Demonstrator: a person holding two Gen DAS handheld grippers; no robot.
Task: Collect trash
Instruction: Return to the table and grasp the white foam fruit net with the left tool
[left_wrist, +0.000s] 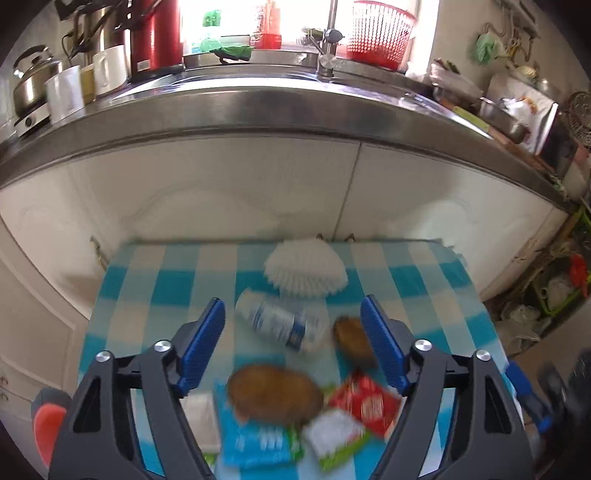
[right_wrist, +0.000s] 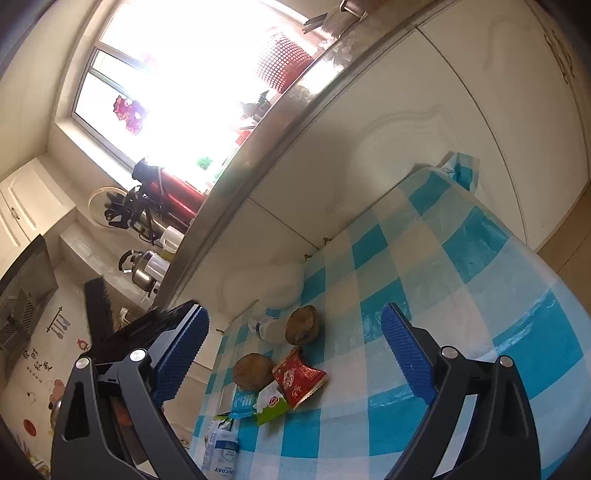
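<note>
On the blue checked tablecloth (left_wrist: 147, 295) lie a crushed plastic bottle (left_wrist: 280, 321), two brown round husks (left_wrist: 275, 393) (left_wrist: 352, 339), a red wrapper (left_wrist: 364, 402), a green-white wrapper (left_wrist: 332, 434) and a blue wrapper (left_wrist: 255, 443). My left gripper (left_wrist: 293, 325) is open and empty, hovering over the bottle. In the right wrist view the same items show: the bottle (right_wrist: 267, 328), husks (right_wrist: 303, 325) (right_wrist: 253, 371), the red wrapper (right_wrist: 299, 376). My right gripper (right_wrist: 295, 350) is open and empty, above the pile.
A white pleated paper stack (left_wrist: 306, 267) lies at the table's far edge. White cabinet doors (left_wrist: 221, 192) and a steel counter (left_wrist: 258, 103) with sink, kettle, mugs and a red basket (left_wrist: 378, 35) stand behind. A white-blue packet (right_wrist: 221, 450) lies at the table's near-left edge.
</note>
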